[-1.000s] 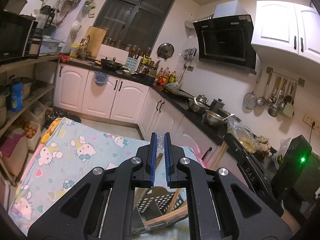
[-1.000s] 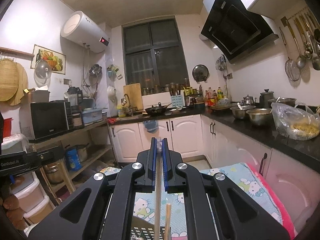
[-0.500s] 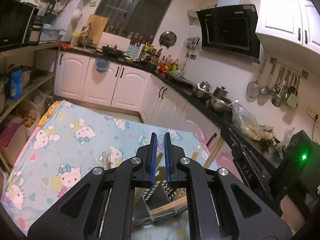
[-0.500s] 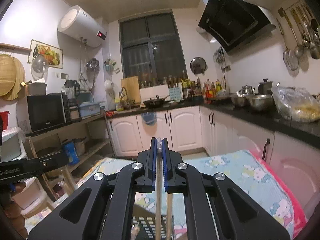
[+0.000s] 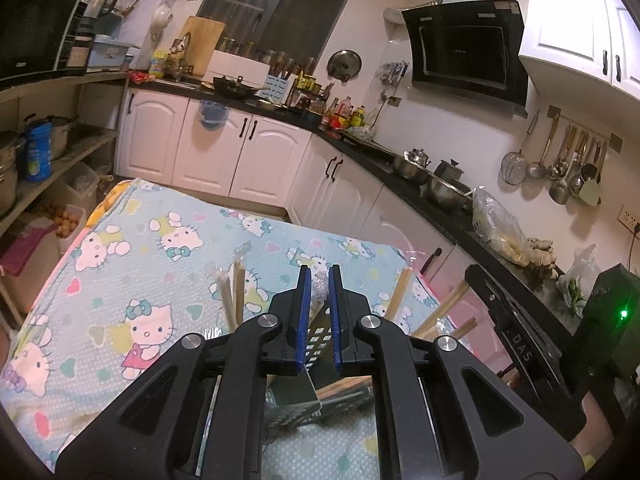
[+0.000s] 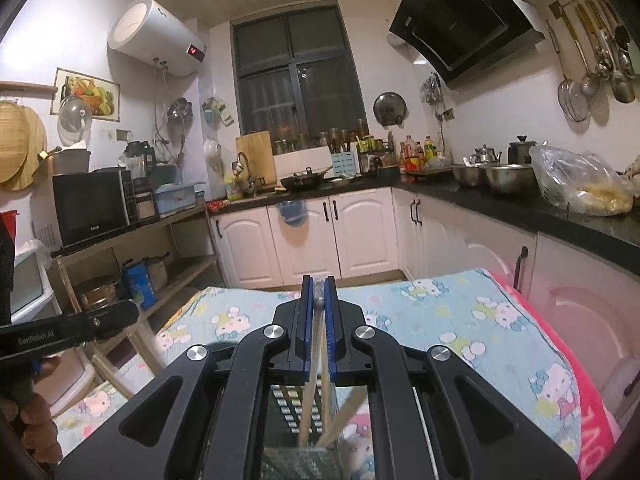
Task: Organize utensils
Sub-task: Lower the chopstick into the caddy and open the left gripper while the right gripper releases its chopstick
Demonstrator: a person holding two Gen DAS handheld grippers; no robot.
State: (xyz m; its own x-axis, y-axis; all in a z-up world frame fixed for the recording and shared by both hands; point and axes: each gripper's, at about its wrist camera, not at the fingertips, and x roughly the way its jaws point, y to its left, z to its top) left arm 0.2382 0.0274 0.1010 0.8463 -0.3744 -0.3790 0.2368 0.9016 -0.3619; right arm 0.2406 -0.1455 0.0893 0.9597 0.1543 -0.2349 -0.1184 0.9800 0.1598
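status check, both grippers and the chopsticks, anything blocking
Left gripper shut on wrapped chopsticks. Right gripper shut on wrapped chopsticks over perforated holder. Other chopsticks crowd the holder.

A home kitchen: white cabinets (image 6: 304, 236), a range hood (image 5: 466, 60), hanging ladles (image 5: 560, 168) and a microwave (image 6: 94, 206).

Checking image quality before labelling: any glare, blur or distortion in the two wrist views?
Left wrist: warm dim light, blown-out white upper cabinet, strong fisheye bending of the counter edge, dark vignette corners, left tool sharp. Right wrist: cooler light, sharp throughout, range hood bowed by the lens, right tool in focus.
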